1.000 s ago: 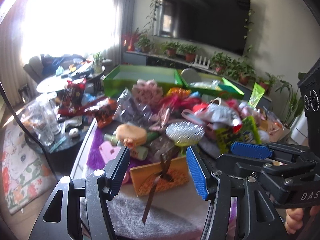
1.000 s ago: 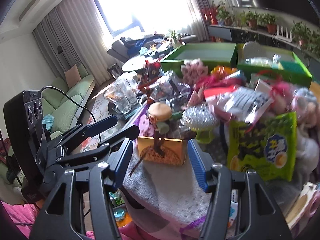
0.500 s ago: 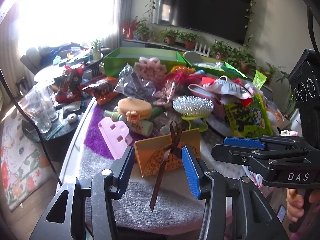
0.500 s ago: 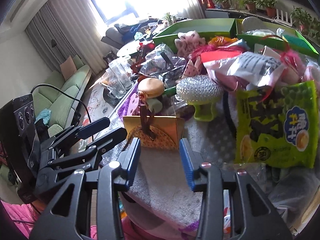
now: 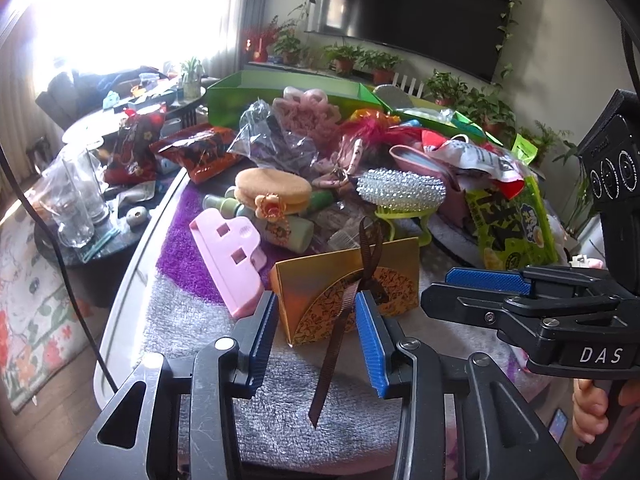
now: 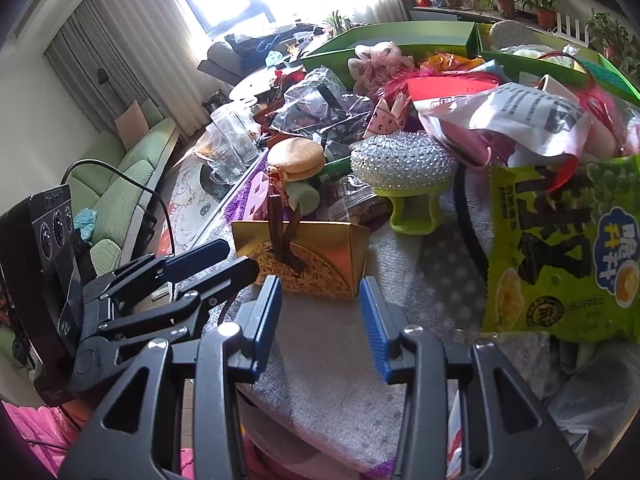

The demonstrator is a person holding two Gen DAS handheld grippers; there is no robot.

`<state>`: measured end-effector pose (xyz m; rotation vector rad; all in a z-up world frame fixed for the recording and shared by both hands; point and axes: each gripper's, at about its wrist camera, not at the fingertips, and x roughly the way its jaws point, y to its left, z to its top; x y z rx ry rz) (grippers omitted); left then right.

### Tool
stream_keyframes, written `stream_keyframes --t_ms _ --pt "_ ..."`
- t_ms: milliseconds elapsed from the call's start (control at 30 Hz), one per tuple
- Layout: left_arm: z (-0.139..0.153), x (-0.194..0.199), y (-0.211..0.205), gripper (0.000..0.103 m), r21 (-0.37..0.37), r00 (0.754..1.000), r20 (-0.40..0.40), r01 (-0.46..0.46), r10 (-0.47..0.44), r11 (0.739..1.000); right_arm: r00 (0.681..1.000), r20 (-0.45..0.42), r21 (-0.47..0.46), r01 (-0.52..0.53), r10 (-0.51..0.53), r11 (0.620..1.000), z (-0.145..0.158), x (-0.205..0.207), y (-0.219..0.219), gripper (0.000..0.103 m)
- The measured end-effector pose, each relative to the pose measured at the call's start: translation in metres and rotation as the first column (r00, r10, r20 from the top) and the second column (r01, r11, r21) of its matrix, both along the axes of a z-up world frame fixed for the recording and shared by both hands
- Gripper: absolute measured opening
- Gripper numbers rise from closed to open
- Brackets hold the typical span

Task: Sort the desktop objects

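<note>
A gold gift box [image 5: 320, 280] with a brown ribbon [image 5: 336, 344] stands on the grey mat near the table's front edge. My left gripper [image 5: 316, 324] sits low right in front of it, jaws closing. The ribbon's loose tail hangs between the blue pads, which are not pressing on the box. In the right wrist view the same box [image 6: 320, 248] stands just past my right gripper [image 6: 320, 312]. Its jaws are opening slightly, with only bare mat between them. Each gripper shows in the other's view: the right gripper [image 5: 484, 280] and the left gripper [image 6: 224, 256].
Behind the box lies a heap: a pink clip [image 5: 228, 256], an orange compact [image 5: 272, 190], a silver studded brush [image 5: 400, 190], a green snack bag [image 5: 508, 220] and wrappers. Green trays [image 5: 280, 84] stand at the back. Glasses [image 5: 76, 200] sit on a low side table left.
Both grippers have sunk toward the gold box and come closer to it. Their jaws stand narrower than a second ago. The ribbon tail now hangs between the left pads.
</note>
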<state>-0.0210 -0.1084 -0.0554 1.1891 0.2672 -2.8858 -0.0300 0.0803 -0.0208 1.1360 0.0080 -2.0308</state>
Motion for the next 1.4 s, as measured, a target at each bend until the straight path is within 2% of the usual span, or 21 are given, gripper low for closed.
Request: stream_keyframes --t_ms 367,867,1100,1400 --pt "-0.009 -0.009 -0.007 0.040 0.013 1.000 0.030 0.008 -0.009 1.000 1.000 0.024 0.018 -0.014 0.014 1.000 -0.012 -0.011 -0.012 0.042" --pt "-0.011 -0.014 -0.007 0.041 0.018 0.999 0.030 0.033 -0.033 0.999 0.997 0.069 0.015 -0.032 0.031 0.999 -0.026 -0.023 -0.018 0.043" --pt "-0.003 -0.011 0.001 0.041 -0.012 0.999 0.009 0.047 -0.047 0.999 0.997 0.076 -0.003 -0.033 0.033 0.999 -0.022 -0.020 -0.011 0.044" --pt "0.017 -0.003 0.020 0.041 -0.038 0.996 -0.023 0.083 -0.084 0.996 0.999 0.040 -0.036 -0.006 0.007 0.999 -0.003 -0.008 0.011 0.044"
